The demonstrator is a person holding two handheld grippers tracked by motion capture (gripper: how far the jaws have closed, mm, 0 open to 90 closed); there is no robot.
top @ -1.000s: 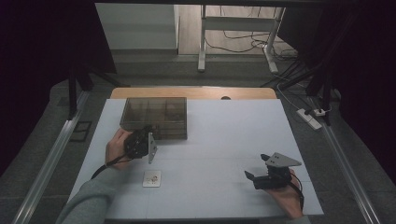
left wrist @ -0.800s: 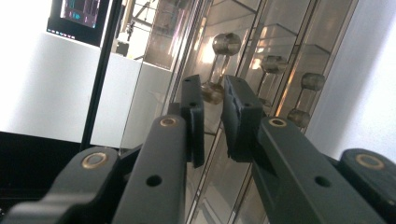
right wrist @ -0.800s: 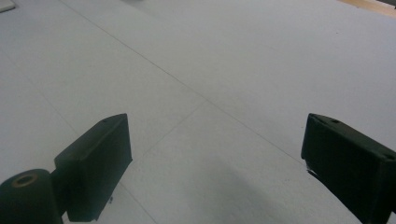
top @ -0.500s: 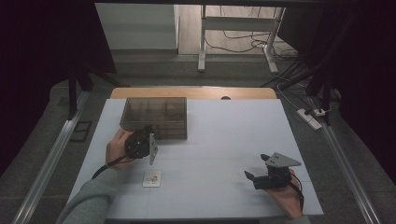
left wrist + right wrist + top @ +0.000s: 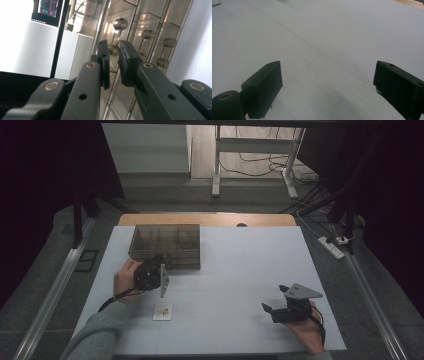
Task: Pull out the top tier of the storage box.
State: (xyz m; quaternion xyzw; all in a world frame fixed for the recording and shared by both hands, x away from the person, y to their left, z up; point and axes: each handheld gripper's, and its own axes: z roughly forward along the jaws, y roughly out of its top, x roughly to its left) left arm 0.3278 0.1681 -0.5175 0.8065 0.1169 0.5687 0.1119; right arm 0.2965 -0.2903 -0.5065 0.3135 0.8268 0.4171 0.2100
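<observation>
1. High view: left gripper [image 5: 161,270] sits at the near edge of the smoky transparent compartment box [image 5: 165,246], jaw end against the box's front-left part. The hand behind it rolls it on its side, and the grey plate [image 5: 164,281] hangs down toward the white table cover [image 5: 240,285]. The box lies at the far left of the cover, lid down, with dividers visible through it. A small white square tile [image 5: 162,311] lies flat on the cover just nearer than the left gripper, apart from it. Right gripper [image 5: 275,311] rests low at the near right, well apart from the box and tile, pointing left.

2. Left gripper view: left gripper [image 5: 113,58] jaws are nearly together, with a narrow gap between the pads. The box lid's edge [image 5: 117,37] runs into that gap; the pads look pressed on the thin clear edge, though reflections make the contact hard to confirm. Small round smoky knobs [image 5: 120,23] show on the clear surface beyond the tips, more at the right. A dark monitor [image 5: 48,11] is in the background, upper left.

3. Right gripper view: right gripper [image 5: 327,82] jaws stand wide apart, nothing between them. Bare white cover [image 5: 337,37] lies below, with faint seam lines crossing it.
</observation>
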